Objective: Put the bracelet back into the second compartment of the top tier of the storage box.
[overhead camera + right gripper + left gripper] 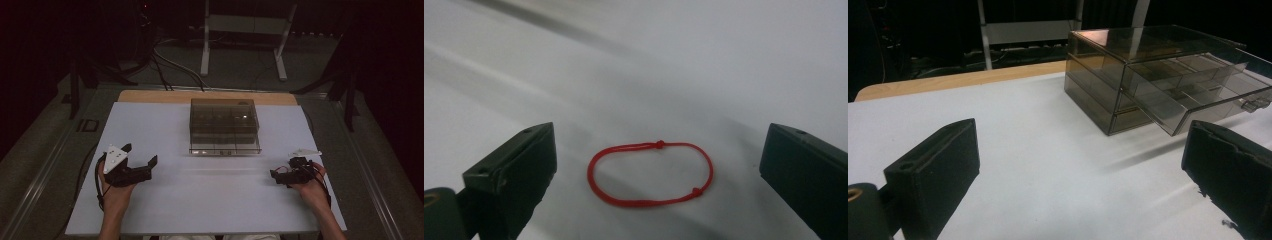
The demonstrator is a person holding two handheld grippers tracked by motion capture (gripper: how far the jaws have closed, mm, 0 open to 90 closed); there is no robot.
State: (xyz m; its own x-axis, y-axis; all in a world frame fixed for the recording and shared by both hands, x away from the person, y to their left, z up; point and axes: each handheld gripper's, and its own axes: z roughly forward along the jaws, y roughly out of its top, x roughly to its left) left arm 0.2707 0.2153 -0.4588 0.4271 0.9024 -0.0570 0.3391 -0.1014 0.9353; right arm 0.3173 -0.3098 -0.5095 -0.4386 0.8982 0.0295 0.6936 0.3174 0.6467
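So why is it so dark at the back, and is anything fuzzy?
High view: light falls on the white table, while the floor and room behind stay nearly black. Left gripper view: the smoky clear plastic drawer box shows pale reflections, and long soft streaks lie on the tabletop. Right gripper view: the thin red string loop is sharp; the far table blurs into grey streaks.

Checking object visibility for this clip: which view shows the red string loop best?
The right gripper view: the red string loop lies flat on the white table between the right gripper's open jaws, knots visible. From above it is hard to make out by that gripper.
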